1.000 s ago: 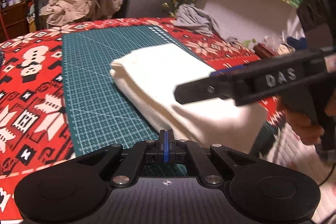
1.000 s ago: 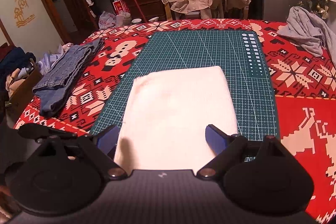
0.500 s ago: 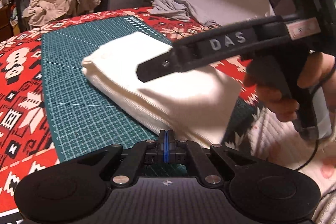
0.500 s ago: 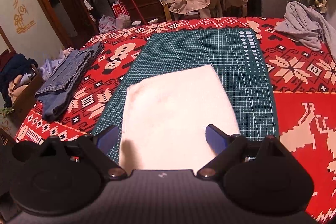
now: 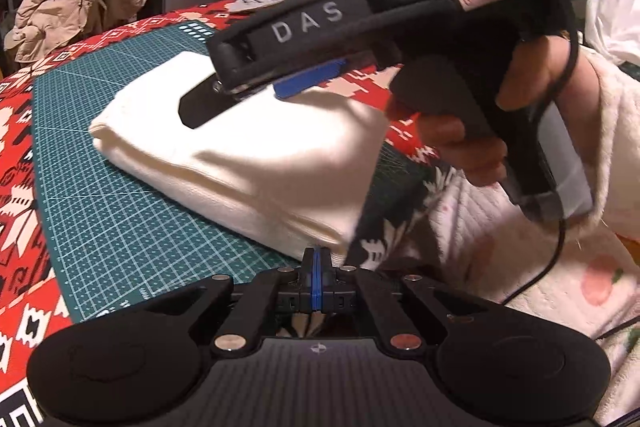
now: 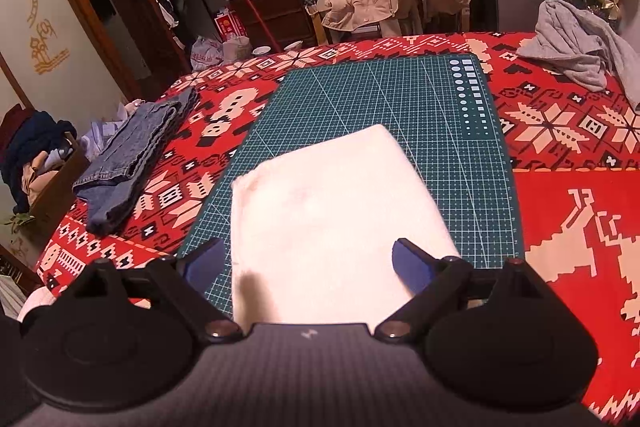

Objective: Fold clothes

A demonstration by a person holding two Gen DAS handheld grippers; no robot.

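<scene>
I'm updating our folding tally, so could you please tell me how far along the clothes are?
Done: the white garment lies folded on the green mat, and the jeans lie folded at the left. In hand: nothing; the right gripper is open over the white garment and the left gripper is shut at its corner. Left: the grey garment, crumpled.

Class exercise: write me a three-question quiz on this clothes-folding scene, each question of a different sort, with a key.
1. True or false: the left gripper is shut.
2. The folded white cloth garment lies on: A) the green gridded cutting mat; B) the folded blue denim jeans; C) the crumpled grey garment.
3. Fill in: the right gripper has its jaws ____, one on each side of the white garment.

Key: 1 true; 2 A; 3 open.
</scene>
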